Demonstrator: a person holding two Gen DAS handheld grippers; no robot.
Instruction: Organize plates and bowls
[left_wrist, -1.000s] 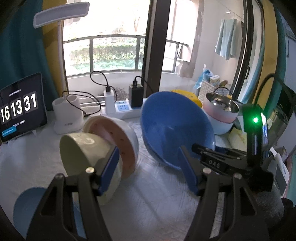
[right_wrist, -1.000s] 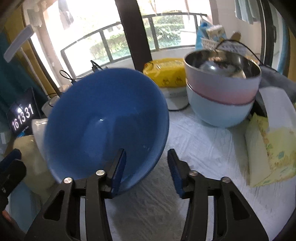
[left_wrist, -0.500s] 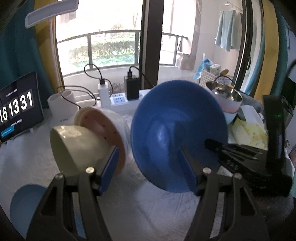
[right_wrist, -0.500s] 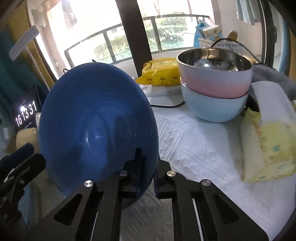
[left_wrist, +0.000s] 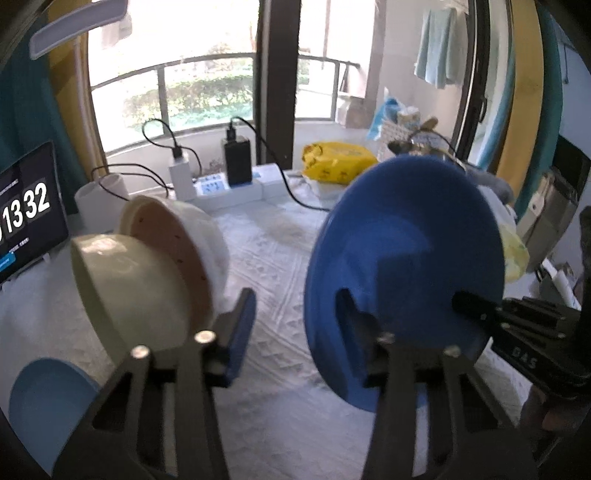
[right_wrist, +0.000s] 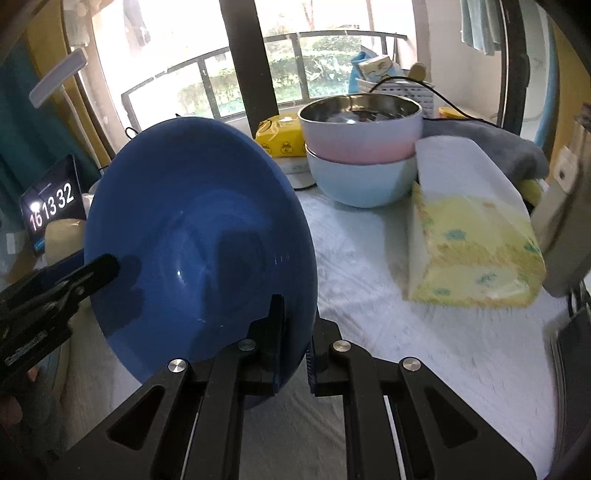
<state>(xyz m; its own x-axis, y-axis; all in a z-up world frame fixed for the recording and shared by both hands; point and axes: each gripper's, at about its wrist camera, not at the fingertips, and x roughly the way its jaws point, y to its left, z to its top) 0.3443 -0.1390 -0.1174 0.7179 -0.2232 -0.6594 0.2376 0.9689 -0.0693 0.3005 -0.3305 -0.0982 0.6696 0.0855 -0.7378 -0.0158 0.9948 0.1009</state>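
Note:
A deep blue bowl (right_wrist: 199, 229) stands on edge above the white cloth, and my right gripper (right_wrist: 293, 332) is shut on its lower rim. From the left wrist view the same blue bowl (left_wrist: 402, 266) fills the right side, with the right gripper (left_wrist: 472, 306) on its far edge. My left gripper (left_wrist: 295, 299) is closing. The bowl's near rim sits between its fingers, and a gap still shows at the left pad (left_wrist: 240, 332). A cream bowl (left_wrist: 129, 295) and a white bowl with a pink inside (left_wrist: 173, 236) lie on their sides to the left.
A pink bowl (right_wrist: 360, 144) is stacked in a pale blue bowl (right_wrist: 354, 181) at the back right. Beside them lie a tissue pack (right_wrist: 472, 236) and a grey cloth (right_wrist: 480, 136). A yellow packet (left_wrist: 338, 162), power strip (left_wrist: 229, 184), clock tablet (left_wrist: 26, 214) and light blue plate (left_wrist: 44, 398) border the cloth.
The right gripper closed on the blue bowl's rim and carried it rightward, tipping it more upright. The left gripper's fingers have drawn closer together around the bowl's other edge.

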